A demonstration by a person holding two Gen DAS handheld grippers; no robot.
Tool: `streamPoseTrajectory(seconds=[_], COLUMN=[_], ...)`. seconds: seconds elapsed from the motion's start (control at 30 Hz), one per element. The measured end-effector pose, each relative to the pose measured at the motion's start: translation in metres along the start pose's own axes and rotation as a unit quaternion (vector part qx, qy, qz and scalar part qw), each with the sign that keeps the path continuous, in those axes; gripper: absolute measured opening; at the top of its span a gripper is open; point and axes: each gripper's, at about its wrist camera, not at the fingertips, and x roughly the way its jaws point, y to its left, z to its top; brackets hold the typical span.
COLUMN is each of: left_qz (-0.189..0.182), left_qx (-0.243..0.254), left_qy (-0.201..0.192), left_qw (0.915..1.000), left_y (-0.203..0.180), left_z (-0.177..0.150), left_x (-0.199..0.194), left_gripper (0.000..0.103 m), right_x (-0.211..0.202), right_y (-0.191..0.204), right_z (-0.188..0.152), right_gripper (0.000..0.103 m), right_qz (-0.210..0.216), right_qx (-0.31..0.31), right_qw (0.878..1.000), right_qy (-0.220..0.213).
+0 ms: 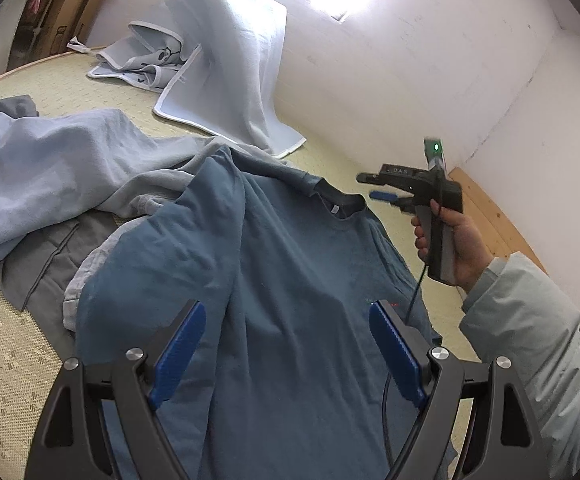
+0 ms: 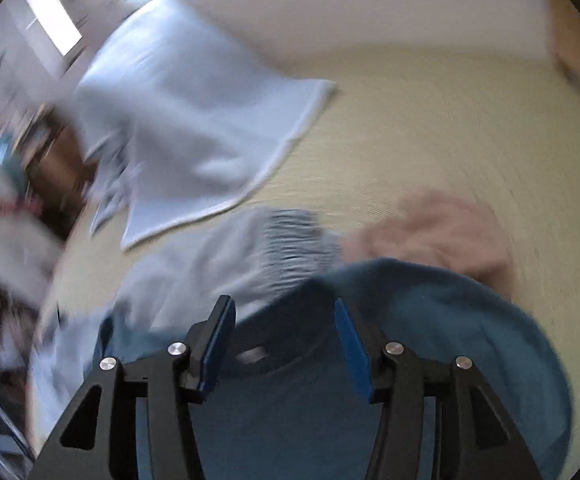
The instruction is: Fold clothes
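Blue ribbed pads line the fingers of both grippers. The left gripper [image 1: 286, 314] is spread wide and holds nothing, poised over the teal T-shirt [image 1: 290, 272], a soft, creased knit lying collar-away on the woven straw mat [image 1: 14, 364]. The right gripper [image 2: 286, 310], gripped by a hand [image 1: 455, 244] in a pale sleeve, is parted about halfway and empty above the shirt's collar. Beside the shirt lie a crumpled light-blue garment [image 1: 50, 168], grey cloth [image 1: 38, 264] and a white-edged towel [image 1: 226, 76].
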Motion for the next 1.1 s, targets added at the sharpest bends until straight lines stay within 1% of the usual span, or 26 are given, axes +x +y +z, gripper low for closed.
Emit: streamPoseTrajectory(seconds=[0.07, 0.1, 0.2, 0.27, 0.33, 0.37, 0.47, 0.5, 0.53, 0.57, 0.6, 0.67, 0.7, 0.73, 0.77, 0.8, 0.83, 0.87, 0.97, 1.03, 1.1], left_qz=[-0.001, -0.003, -0.005, -0.007, -0.009, -0.010, -0.011, -0.012, -0.012, -0.011, -0.011, -0.009, -0.008, -0.007, -0.006, -0.006, -0.005, -0.004, -0.001, 0.001, 0.003], left_qx=[-0.004, -0.005, -0.009, -0.012, -0.015, -0.017, -0.024, -0.027, -0.030, -0.031, -0.033, -0.035, -0.034, -0.034, -0.033, -0.032, -0.032, -0.031, -0.031, -0.032, -0.032], left_qy=[0.000, -0.001, -0.004, -0.007, -0.009, -0.010, -0.014, -0.016, -0.018, -0.020, -0.022, -0.025, -0.026, -0.027, -0.027, -0.028, -0.029, -0.030, -0.034, -0.038, -0.045], left_qw=[1.0000, 1.0000, 0.9999, 0.9999, 0.9998, 0.9998, 0.9996, 0.9994, 0.9993, 0.9992, 0.9992, 0.9990, 0.9990, 0.9990, 0.9991, 0.9991, 0.9991, 0.9991, 0.9989, 0.9988, 0.9985], left_y=[0.001, 0.001, 0.001, 0.003, 0.004, 0.005, 0.009, 0.011, 0.012, 0.013, 0.015, 0.016, 0.016, 0.016, 0.016, 0.016, 0.016, 0.016, 0.016, 0.016, 0.016], left_z=[0.001, 0.001, 0.002, 0.003, 0.004, 0.005, 0.007, 0.008, 0.009, 0.010, 0.010, 0.011, 0.011, 0.011, 0.011, 0.012, 0.012, 0.012, 0.014, 0.015, 0.017], left_x=[-0.001, -0.002, -0.006, -0.008, -0.011, -0.012, -0.015, -0.017, -0.018, -0.020, -0.021, -0.023, -0.024, -0.024, -0.025, -0.025, -0.026, -0.026, -0.029, -0.031, -0.035], left_gripper=[0.087, 0.087, 0.087, 0.087, 0.087, 0.087, 0.087, 0.087, 0.087, 0.087, 0.087, 0.087, 0.087, 0.087, 0.087, 0.087, 0.087, 0.087, 0.087, 0.087, 0.087], right_x=[-0.003, -0.003, 0.007, 0.017, 0.028, 0.034, 0.053, 0.059, 0.063, 0.064, 0.065, 0.064, 0.064, 0.063, 0.061, 0.059, 0.055, 0.051, 0.034, 0.013, -0.013], right_y=[0.038, 0.060, 0.112, 0.137, 0.160, 0.165, 0.174, 0.174, 0.175, 0.175, 0.176, 0.178, 0.178, 0.179, 0.179, 0.178, 0.177, 0.176, 0.168, 0.161, 0.153], right_z=[-0.005, -0.010, -0.026, -0.035, -0.044, -0.047, -0.056, -0.057, -0.058, -0.057, -0.053, -0.044, -0.038, -0.034, -0.029, -0.025, -0.022, -0.019, -0.012, -0.010, -0.012], right_gripper=[0.056, 0.055, 0.055, 0.055, 0.053, 0.053, 0.047, 0.036, 0.028, 0.026, 0.022, 0.022, 0.024, 0.028, 0.034, 0.048, 0.052, 0.053, 0.056, 0.056, 0.057], right_qz=[-0.002, -0.010, -0.021, -0.036, -0.053, -0.062, -0.088, -0.094, -0.106, -0.119, -0.138, -0.179, -0.201, -0.213, -0.221, -0.229, -0.232, -0.231, -0.222, -0.203, -0.183], right_qx=[-0.093, -0.149, -0.270, -0.325, -0.377, -0.393, -0.432, -0.441, -0.451, -0.458, -0.460, -0.461, -0.459, -0.454, -0.449, -0.441, -0.428, -0.419, -0.382, -0.344, -0.314], right_qw=[0.996, 0.989, 0.962, 0.943, 0.922, 0.914, 0.891, 0.885, 0.879, 0.874, 0.872, 0.867, 0.865, 0.865, 0.866, 0.868, 0.873, 0.877, 0.894, 0.912, 0.924], right_qy=[0.008, 0.014, 0.043, 0.057, 0.071, 0.080, 0.109, 0.116, 0.117, 0.109, 0.092, 0.053, 0.031, 0.012, -0.005, -0.018, -0.033, -0.044, -0.075, -0.097, -0.115])
